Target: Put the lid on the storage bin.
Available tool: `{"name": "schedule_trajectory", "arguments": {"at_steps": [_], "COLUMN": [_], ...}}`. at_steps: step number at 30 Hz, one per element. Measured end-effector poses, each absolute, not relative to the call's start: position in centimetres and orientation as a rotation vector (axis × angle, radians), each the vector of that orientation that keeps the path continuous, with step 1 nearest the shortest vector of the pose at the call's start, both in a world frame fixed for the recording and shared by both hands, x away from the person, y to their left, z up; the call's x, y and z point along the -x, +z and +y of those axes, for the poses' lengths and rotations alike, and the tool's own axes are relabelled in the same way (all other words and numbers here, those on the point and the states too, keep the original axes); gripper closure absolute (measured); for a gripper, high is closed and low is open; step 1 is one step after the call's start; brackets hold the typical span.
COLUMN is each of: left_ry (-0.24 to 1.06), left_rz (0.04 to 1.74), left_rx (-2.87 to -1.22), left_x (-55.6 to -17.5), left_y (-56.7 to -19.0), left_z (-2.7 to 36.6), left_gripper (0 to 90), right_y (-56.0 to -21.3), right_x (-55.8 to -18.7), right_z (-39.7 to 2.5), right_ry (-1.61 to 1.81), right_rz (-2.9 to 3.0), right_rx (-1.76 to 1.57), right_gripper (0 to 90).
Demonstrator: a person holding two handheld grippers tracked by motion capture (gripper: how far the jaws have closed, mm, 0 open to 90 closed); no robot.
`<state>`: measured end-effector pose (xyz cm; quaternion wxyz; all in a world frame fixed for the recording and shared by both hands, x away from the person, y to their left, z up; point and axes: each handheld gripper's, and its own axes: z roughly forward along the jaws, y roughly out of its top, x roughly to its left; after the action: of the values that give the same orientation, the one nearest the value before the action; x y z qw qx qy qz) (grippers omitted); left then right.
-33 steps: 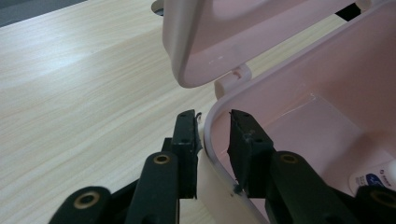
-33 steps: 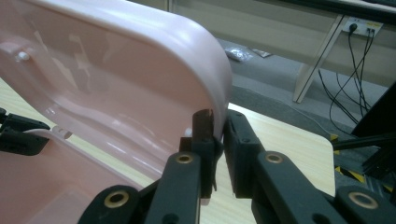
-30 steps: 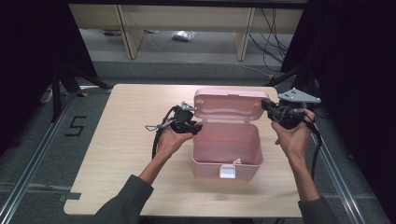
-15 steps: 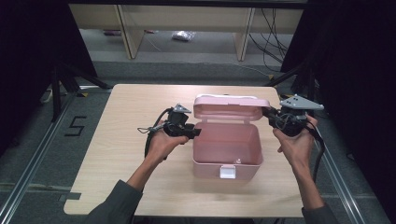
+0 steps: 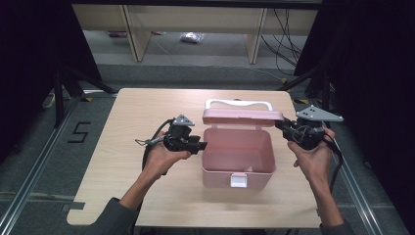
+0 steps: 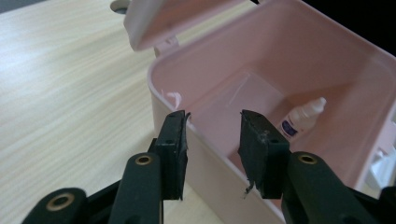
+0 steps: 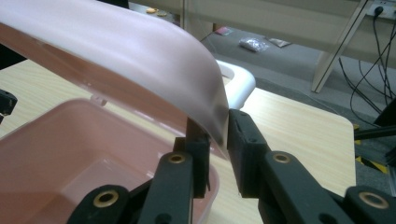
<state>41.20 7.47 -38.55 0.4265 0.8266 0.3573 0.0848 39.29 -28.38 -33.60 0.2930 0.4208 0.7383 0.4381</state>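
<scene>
Pale wood-grain covers the bench (image 5: 122,166), which stands on a grey floor with dark curtains at both sides and light shelving legs beyond. Nearest the person, the pink plastic box (image 5: 238,156) sits right of the bench's middle, its white latch (image 5: 239,180) facing the near edge. Inside, a small white dropper bottle (image 6: 302,117) lies on the floor of the box.

At the box's left wall, the left tongs (image 6: 212,140) are spread, one jaw outside the wall and one inside over the rim; no squeeze shows, so they seem placed to steady the box while the lid moves.

On the right, the right tongs (image 7: 217,135) pinch the right edge of the hinged lid (image 5: 242,116), holding it up near vertical, probably so that the opening stays free for reaching in.

Farther off, the lid's white carry handle (image 5: 238,104) points toward the far edge, and cables (image 5: 288,44) trail across the floor behind.
</scene>
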Motion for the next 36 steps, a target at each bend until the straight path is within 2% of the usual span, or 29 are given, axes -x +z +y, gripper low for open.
{"name": "schedule_trajectory", "arguments": {"at_steps": [8, 25, 36], "left_ry": [0.190, 0.161, 0.210], "left_rz": [0.864, 0.819, 0.830], "left_rx": [-2.059, -2.057, -2.074], "left_x": [-40.0, -37.0, -35.0], "left_y": [-38.5, -38.9, -39.7], "left_z": [8.4, 10.0, 11.7], "left_gripper": [59.2, 51.0, 49.2], "right_y": [-34.1, -35.1, -36.2], "right_x": [-38.3, -36.8, -35.6], "right_z": [-28.7, -29.1, -29.1], "right_ry": [1.200, 1.202, 1.193], "right_rz": [1.963, 1.997, 2.052], "right_rx": [-1.137, -1.108, -1.136], "right_gripper": [80.5, 75.9, 73.0]}}
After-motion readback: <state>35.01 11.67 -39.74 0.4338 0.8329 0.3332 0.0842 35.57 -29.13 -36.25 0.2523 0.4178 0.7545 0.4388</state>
